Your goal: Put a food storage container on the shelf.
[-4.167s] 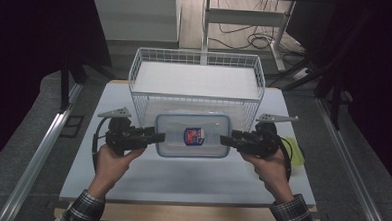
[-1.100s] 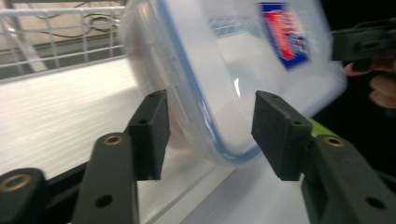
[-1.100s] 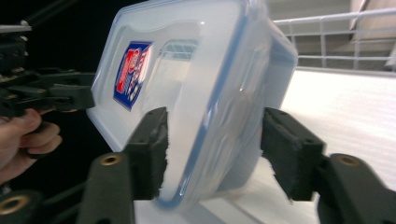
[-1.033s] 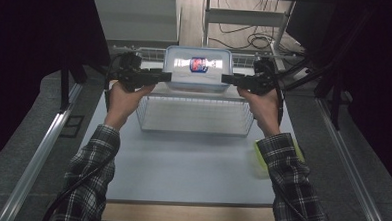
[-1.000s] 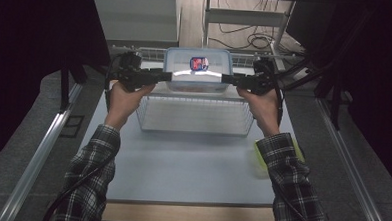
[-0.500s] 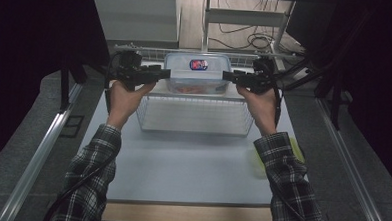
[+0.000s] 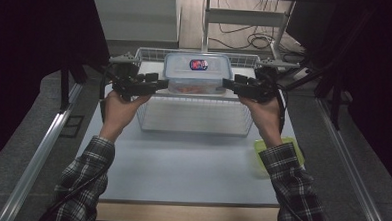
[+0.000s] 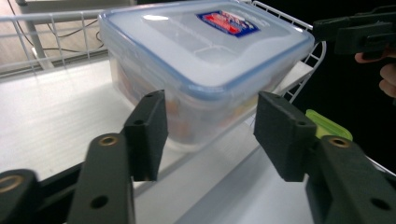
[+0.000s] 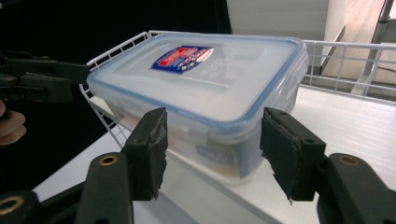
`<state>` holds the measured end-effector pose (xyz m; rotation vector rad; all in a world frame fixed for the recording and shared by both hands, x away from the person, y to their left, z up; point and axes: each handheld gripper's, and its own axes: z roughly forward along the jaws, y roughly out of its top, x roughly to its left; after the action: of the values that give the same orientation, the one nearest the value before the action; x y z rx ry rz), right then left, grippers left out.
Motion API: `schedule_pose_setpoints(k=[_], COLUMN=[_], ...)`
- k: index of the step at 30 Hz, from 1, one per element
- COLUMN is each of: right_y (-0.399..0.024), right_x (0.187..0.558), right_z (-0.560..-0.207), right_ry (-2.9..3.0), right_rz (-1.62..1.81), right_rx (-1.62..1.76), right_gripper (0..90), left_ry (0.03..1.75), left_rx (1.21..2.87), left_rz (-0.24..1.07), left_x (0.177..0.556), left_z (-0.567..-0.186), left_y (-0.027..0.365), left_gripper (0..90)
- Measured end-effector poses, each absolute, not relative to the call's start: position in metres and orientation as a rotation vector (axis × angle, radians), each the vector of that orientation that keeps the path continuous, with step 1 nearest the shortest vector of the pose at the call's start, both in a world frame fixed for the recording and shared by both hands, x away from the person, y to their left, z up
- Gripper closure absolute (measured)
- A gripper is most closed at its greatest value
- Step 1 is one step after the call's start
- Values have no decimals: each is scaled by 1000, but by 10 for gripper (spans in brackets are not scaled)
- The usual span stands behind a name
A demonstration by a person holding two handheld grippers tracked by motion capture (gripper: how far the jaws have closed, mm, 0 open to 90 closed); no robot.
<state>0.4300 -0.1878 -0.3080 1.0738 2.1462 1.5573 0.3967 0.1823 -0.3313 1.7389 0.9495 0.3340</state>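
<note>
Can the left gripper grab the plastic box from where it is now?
Probably yes. The left gripper is open beside the plastic box in the wire basket, its jaws aimed at the box's near end with nothing between them.

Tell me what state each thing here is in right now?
Box: lid on, resting in the basket, let go.
Basket: upright on the table.
Left gripper: open, jaws just widened, clear of the box.
Right gripper: open, jaws just widened, clear of the box.

Blue-rimmed clear container (image 7: 197, 73), white basket (image 7: 194, 115)
</note>
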Motion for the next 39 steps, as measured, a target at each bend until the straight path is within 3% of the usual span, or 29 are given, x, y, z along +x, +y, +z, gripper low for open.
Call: schedule_pose_setpoints(k=[6, 15, 39], right_y=[-191, -192, -187], right_x=[417, 397, 342], right_z=[-310, -323, -365], right_ry=[2154, 2176, 2272], right_rz=[1524, 1495, 1473], right_rx=[1023, 939, 808], right_gripper=[347, 221, 73], left_ry=[932, 894, 856], left_rx=[1717, 1764, 1853], left_rz=[306, 318, 338], left_x=[387, 361, 292], left_z=[-339, -350, -398], left_y=[186, 181, 166], left_gripper=[308, 216, 152])
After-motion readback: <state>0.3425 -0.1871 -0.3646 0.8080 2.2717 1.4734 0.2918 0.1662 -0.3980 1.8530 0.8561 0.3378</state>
